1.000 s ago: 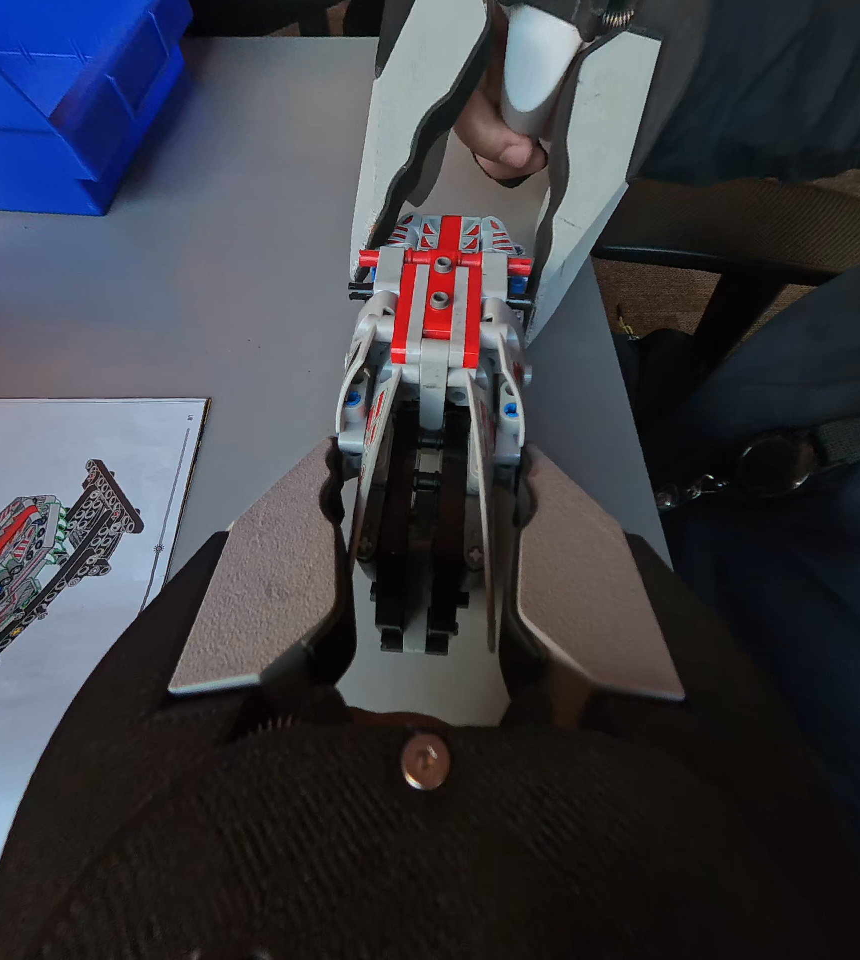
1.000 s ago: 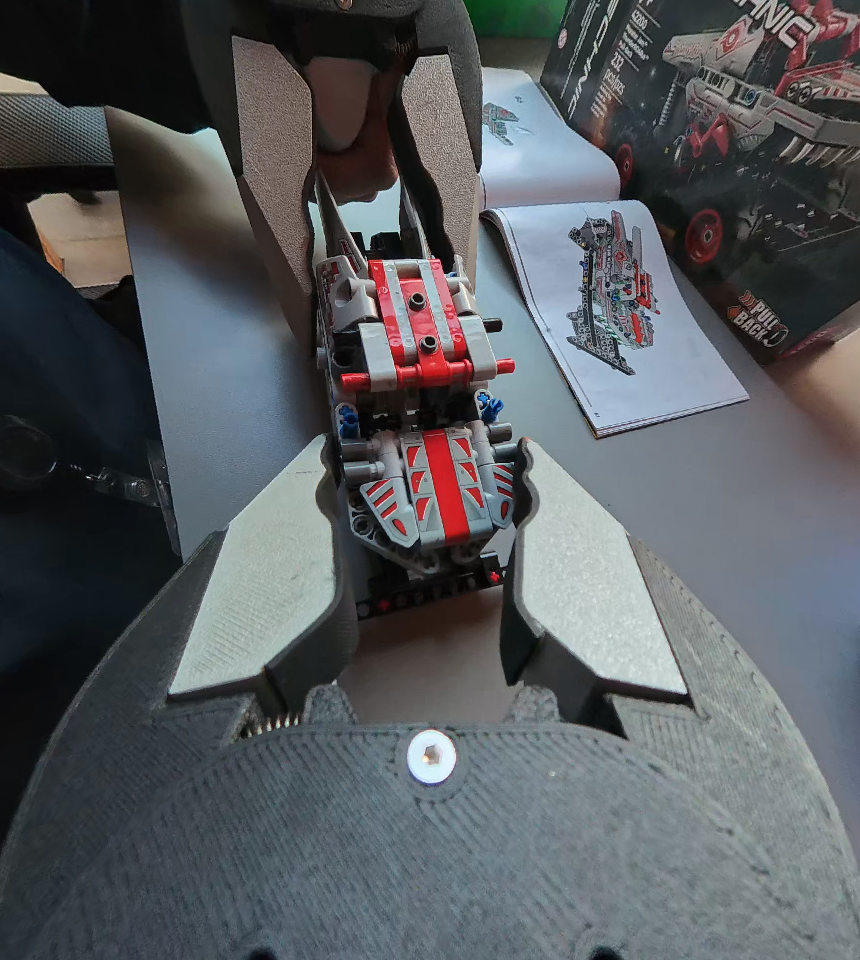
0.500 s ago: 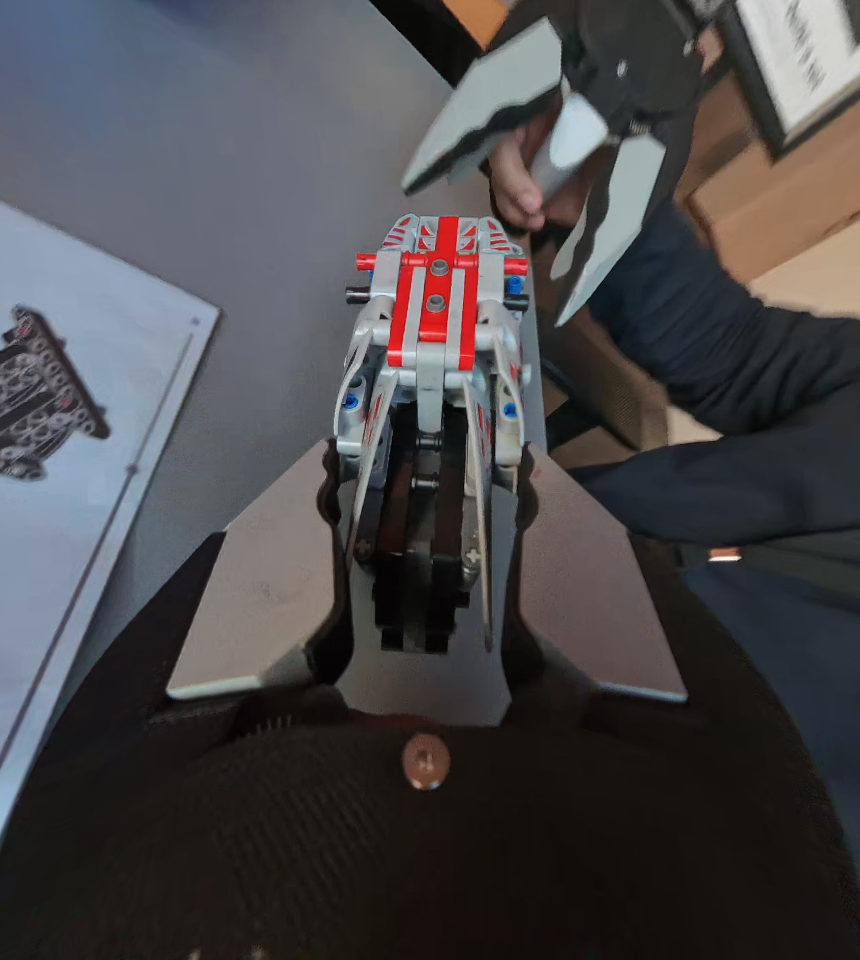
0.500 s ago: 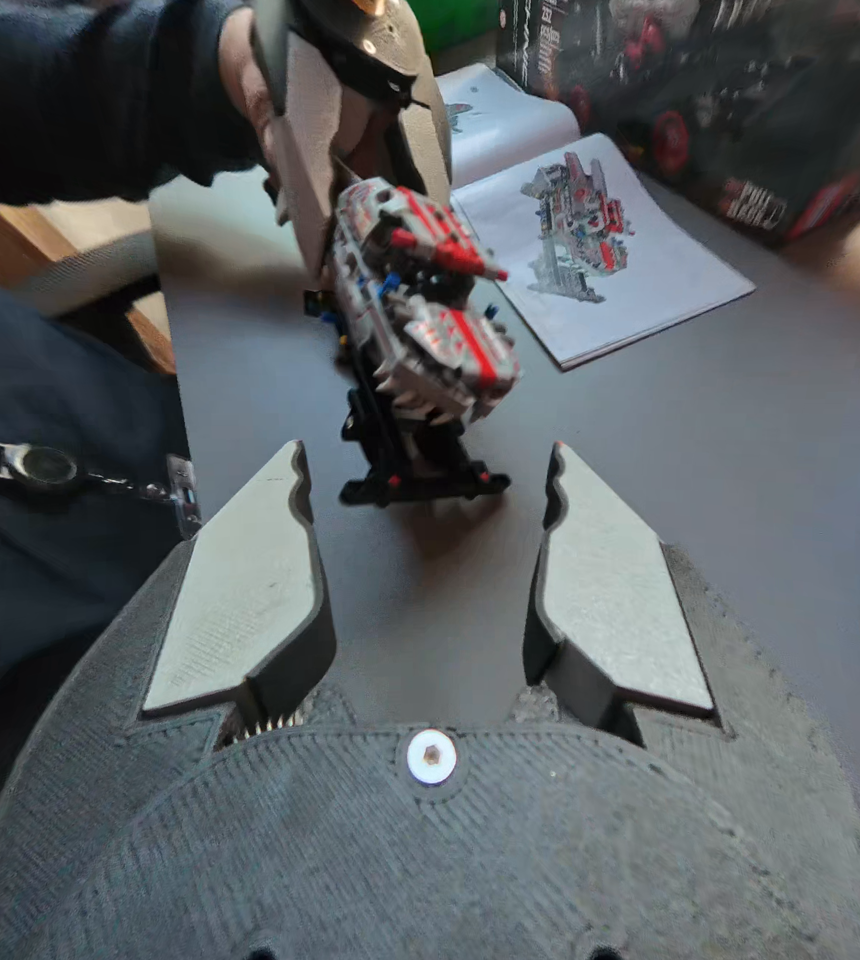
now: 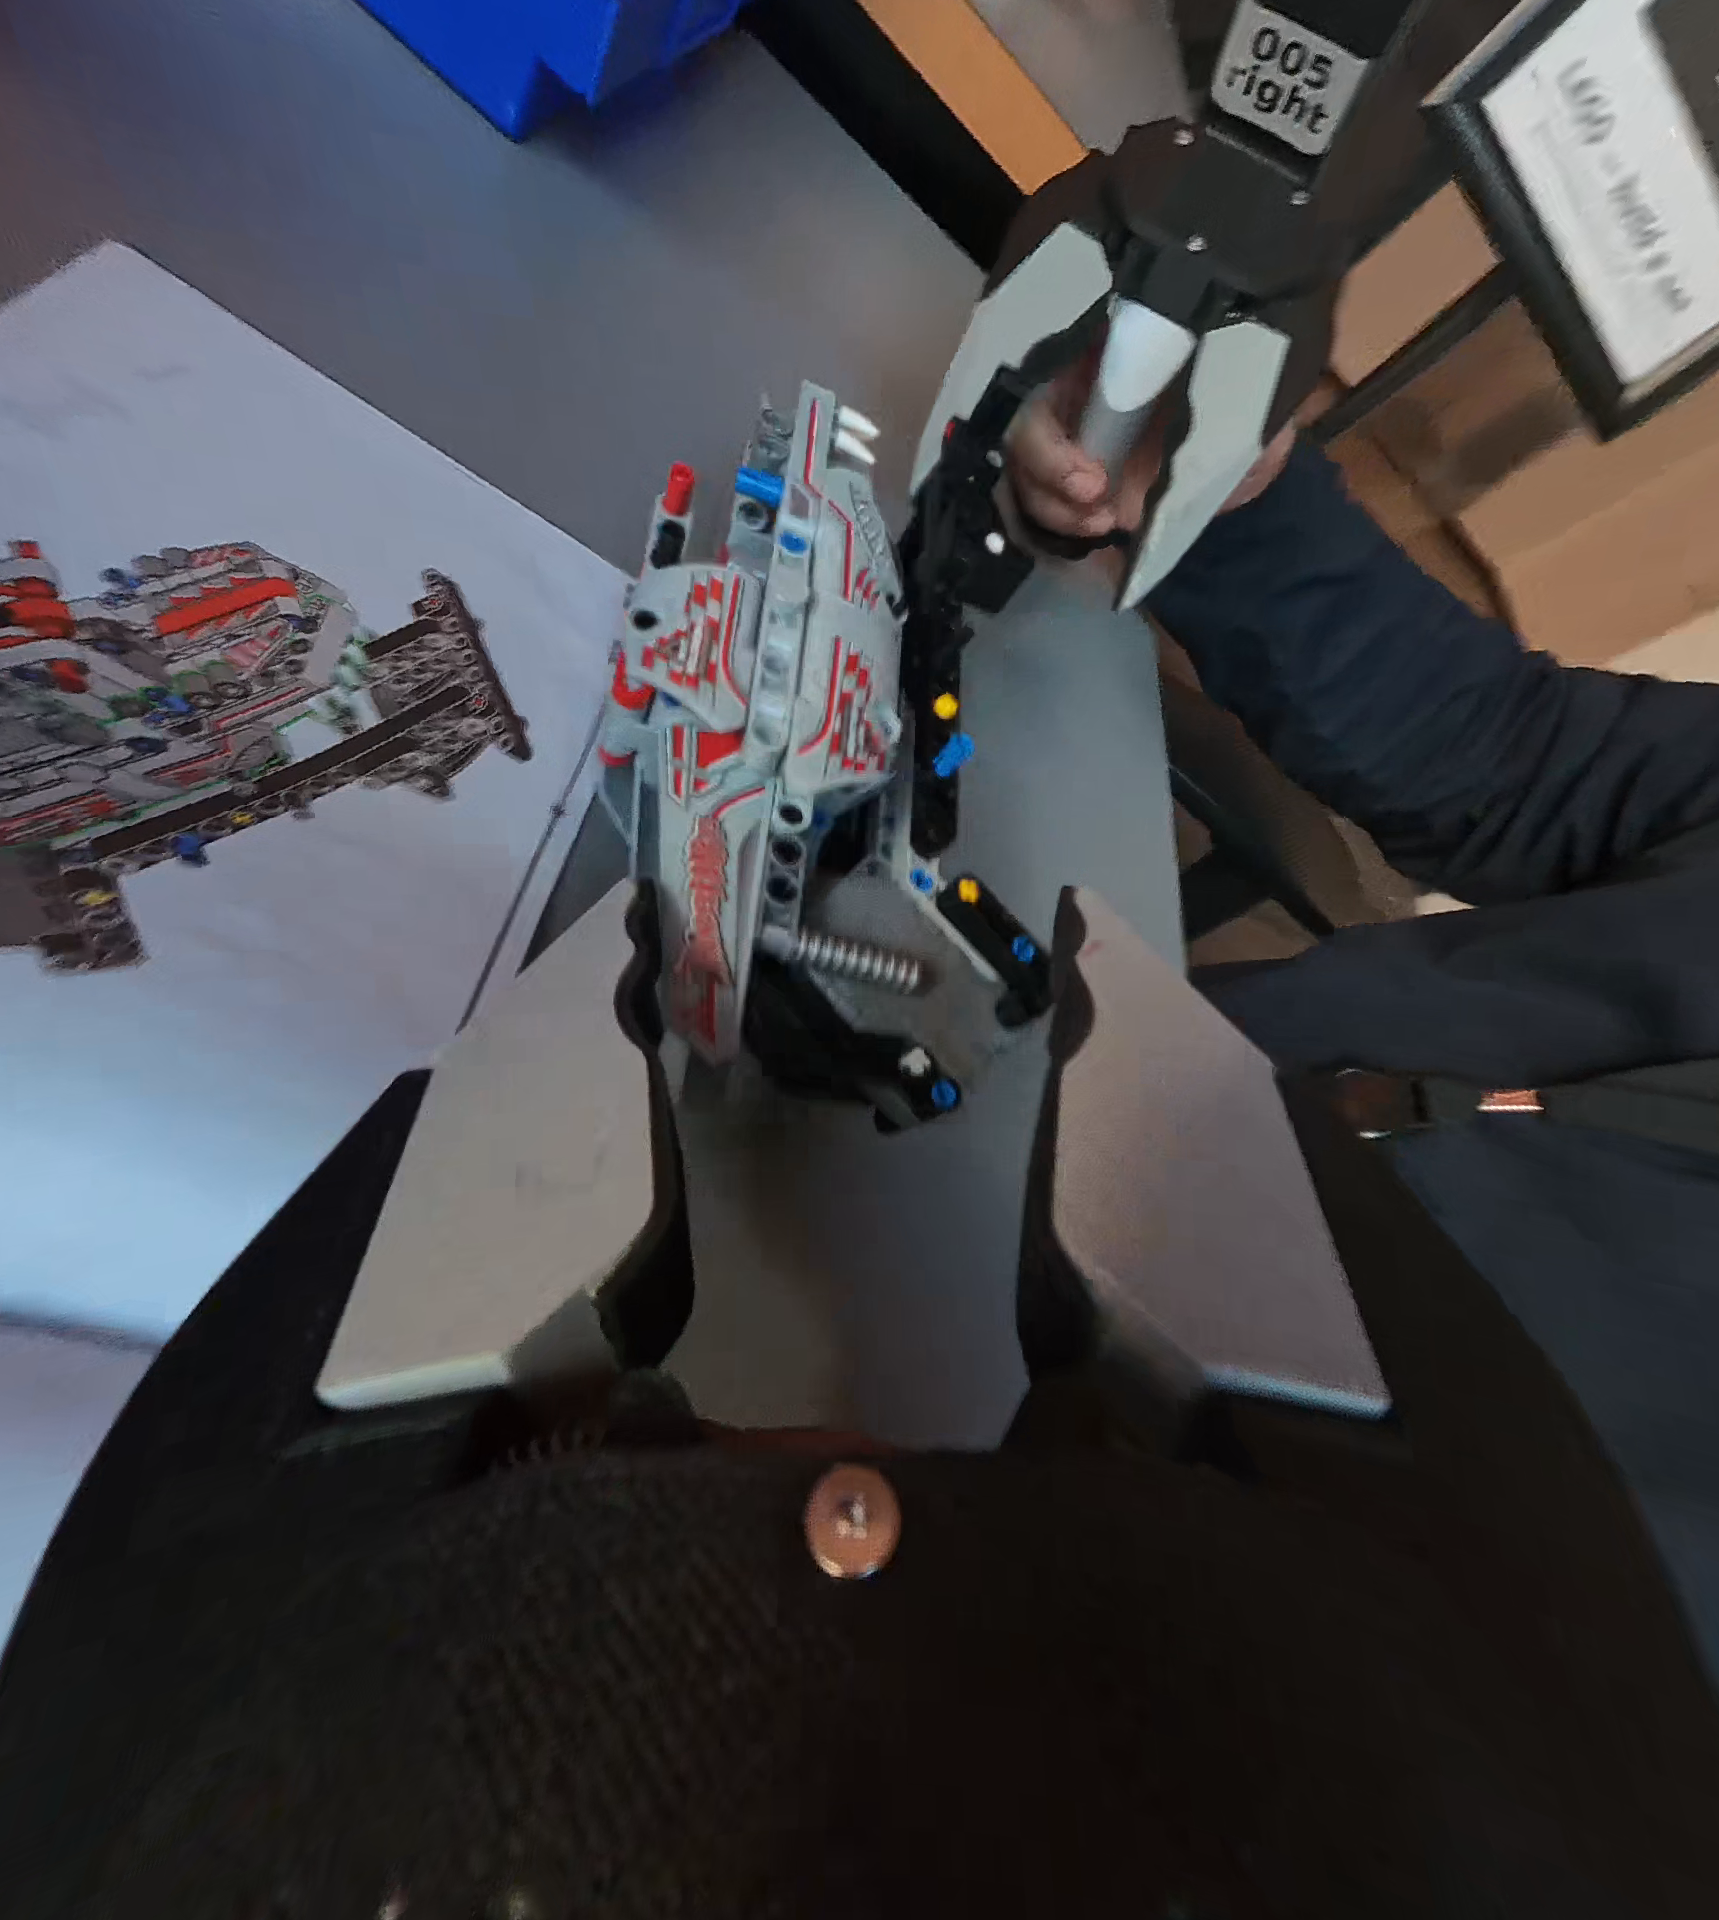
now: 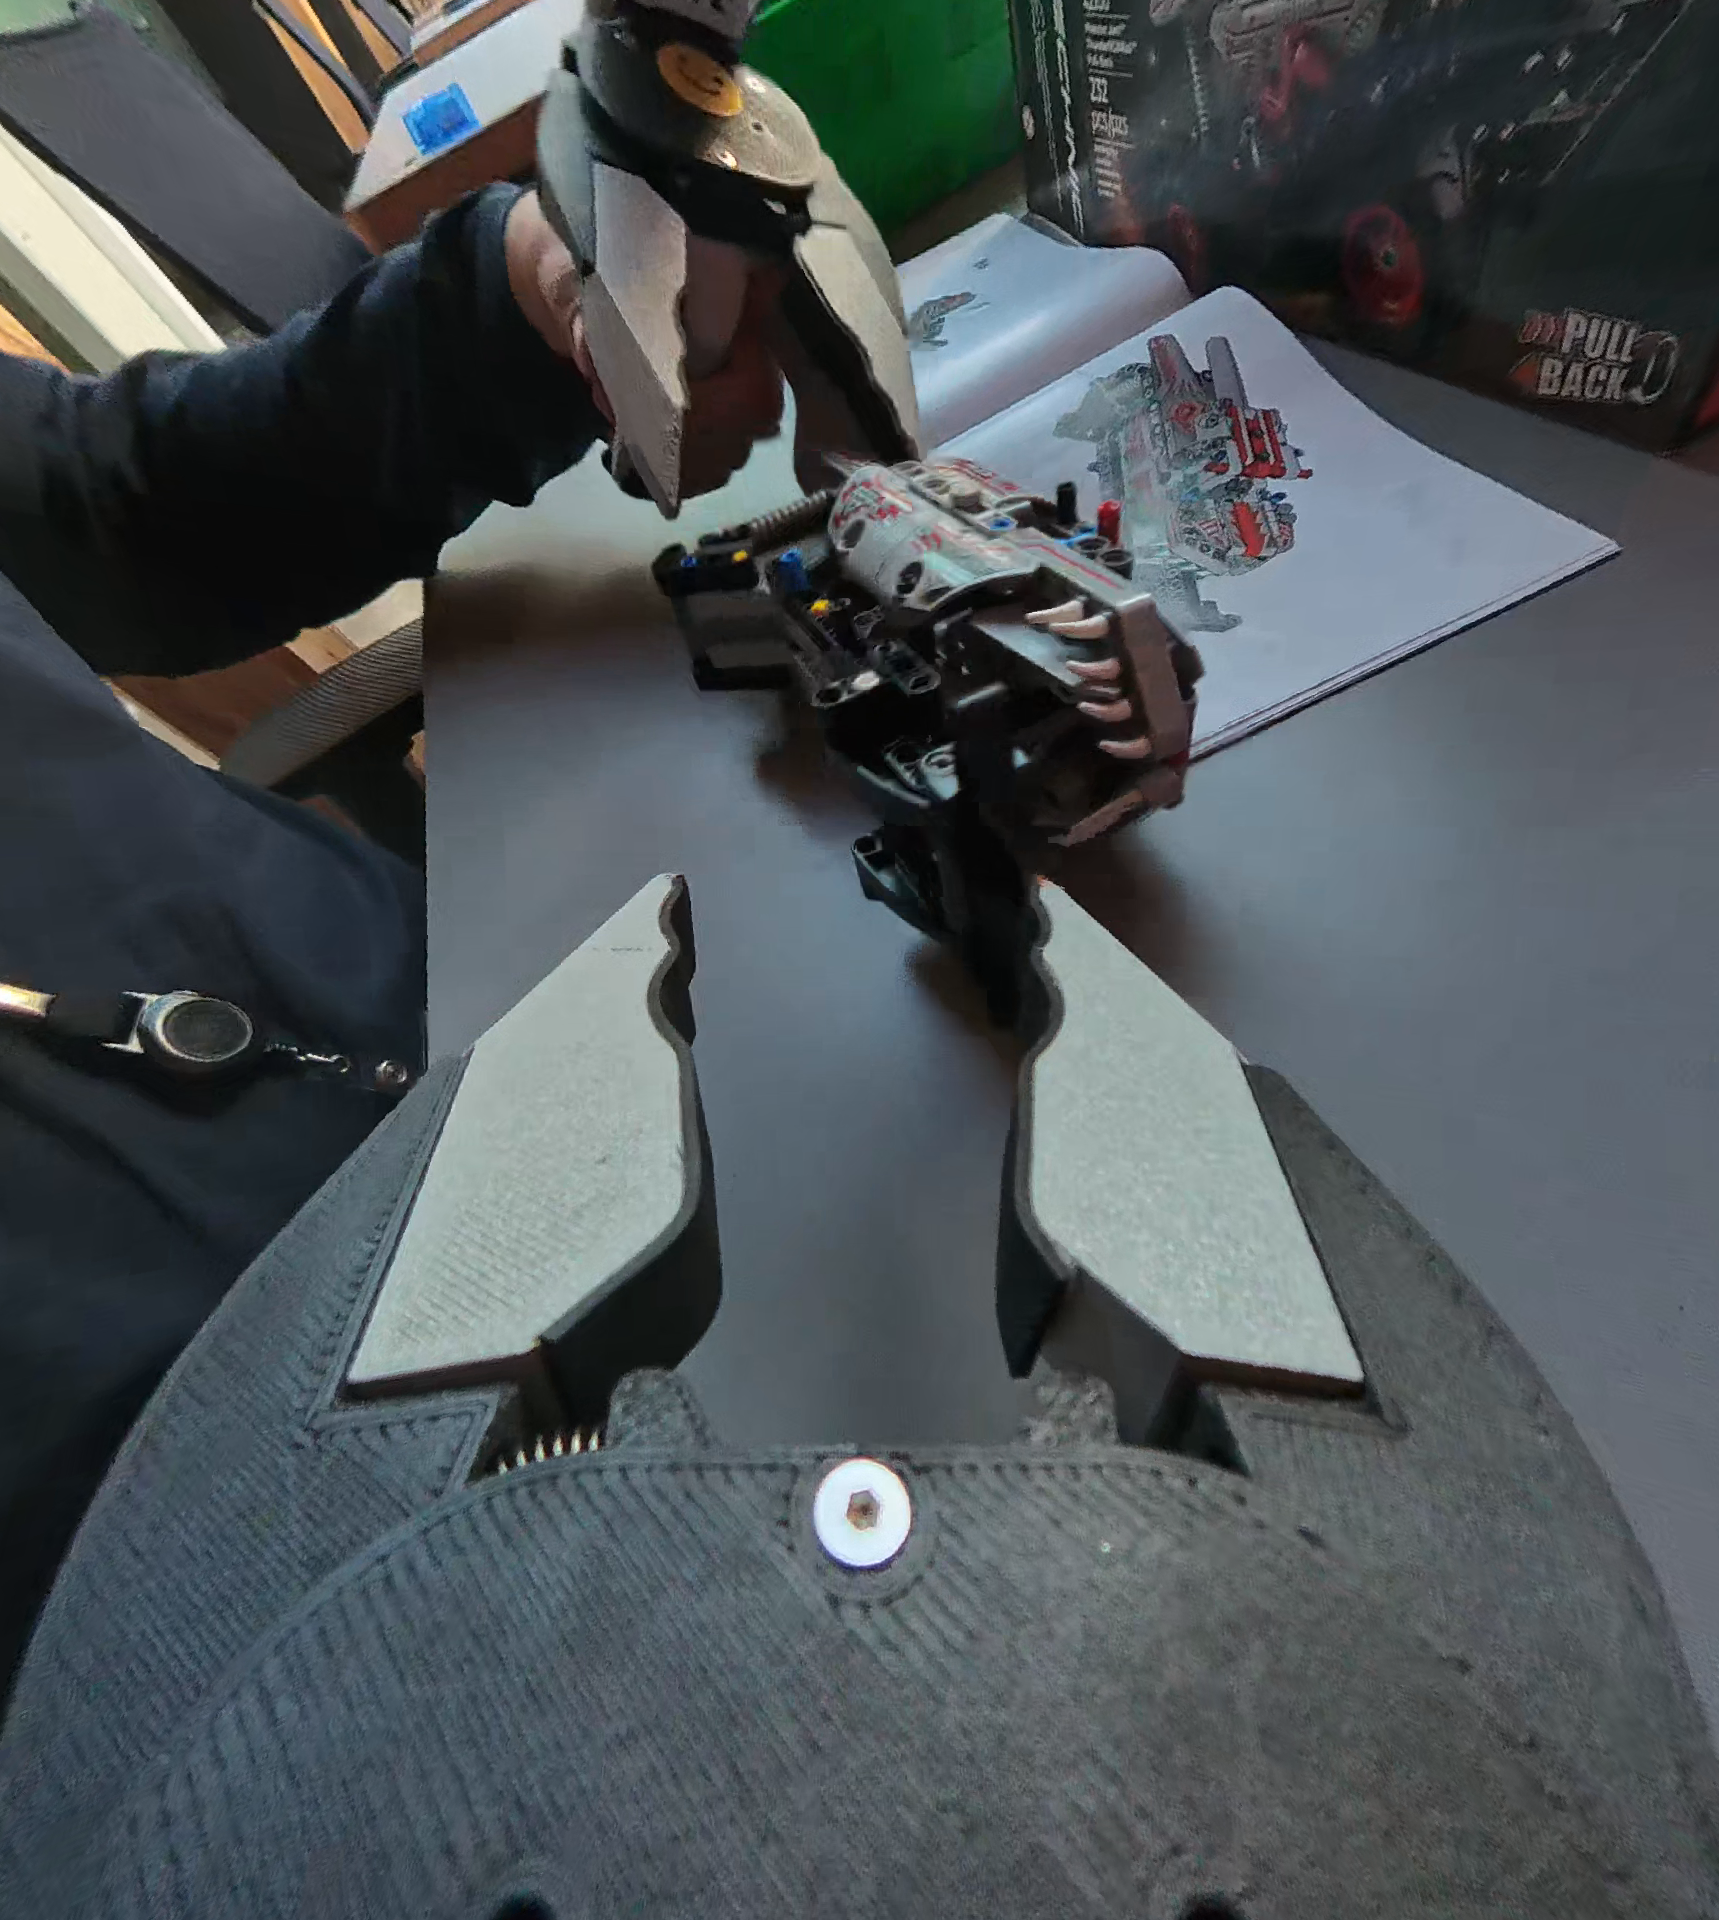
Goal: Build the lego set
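The lego model [image 5: 772, 707], a grey and red vehicle with white teeth, is rolled onto its side and tilted, its black front frame low to the grey table [image 6: 1457, 935]. My left gripper [image 5: 857, 909] is shut on its rear end, one finger on each side by the spring. In the right wrist view the left gripper [image 6: 784, 476] comes down from above onto the model [image 6: 948, 592]. My right gripper [image 6: 860, 904] is open and empty, its right finger beside the model's black front frame. It also shows in the left wrist view [image 5: 1031, 540], open.
An open instruction booklet [image 6: 1302, 499] lies behind the model, also seen in the left wrist view [image 5: 159, 727]. The set's dark box [image 6: 1406, 156] stands behind it. A blue bin [image 5: 574, 42] is at the far edge. The person's dark sleeve [image 6: 263, 468] and the table edge are at the left.
My right gripper let go of the model's front and pulled back. My left gripper swung the model toward the booklet, and the model has rolled from upright onto its side.
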The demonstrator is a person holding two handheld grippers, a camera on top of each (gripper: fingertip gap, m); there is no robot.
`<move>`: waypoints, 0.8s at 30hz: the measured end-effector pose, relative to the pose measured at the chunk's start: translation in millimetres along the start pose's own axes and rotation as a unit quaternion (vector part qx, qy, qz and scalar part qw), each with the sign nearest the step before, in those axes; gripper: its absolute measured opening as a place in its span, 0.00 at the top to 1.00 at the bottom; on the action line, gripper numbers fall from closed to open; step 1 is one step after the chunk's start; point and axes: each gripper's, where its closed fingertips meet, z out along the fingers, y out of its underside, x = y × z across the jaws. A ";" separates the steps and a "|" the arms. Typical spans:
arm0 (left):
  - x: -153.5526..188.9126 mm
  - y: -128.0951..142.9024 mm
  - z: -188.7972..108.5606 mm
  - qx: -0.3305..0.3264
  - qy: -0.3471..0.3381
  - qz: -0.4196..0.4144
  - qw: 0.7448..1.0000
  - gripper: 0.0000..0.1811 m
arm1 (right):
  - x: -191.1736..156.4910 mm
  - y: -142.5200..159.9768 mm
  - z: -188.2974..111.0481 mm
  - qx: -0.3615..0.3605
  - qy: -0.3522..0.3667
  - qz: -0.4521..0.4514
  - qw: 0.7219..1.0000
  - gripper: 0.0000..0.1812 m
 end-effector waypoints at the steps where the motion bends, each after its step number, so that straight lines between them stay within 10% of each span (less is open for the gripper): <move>1: -2.0 3.0 -5.0 0.001 -0.022 0.016 1.000 0.62 | 1.8 0.8 -2.7 0.001 0.006 -0.005 1.000 0.65; 24: 2.0 17.3 -1.0 0.019 -0.042 0.131 0.990 0.73 | 26.2 2.4 24.6 -0.049 0.093 -0.181 0.978 0.86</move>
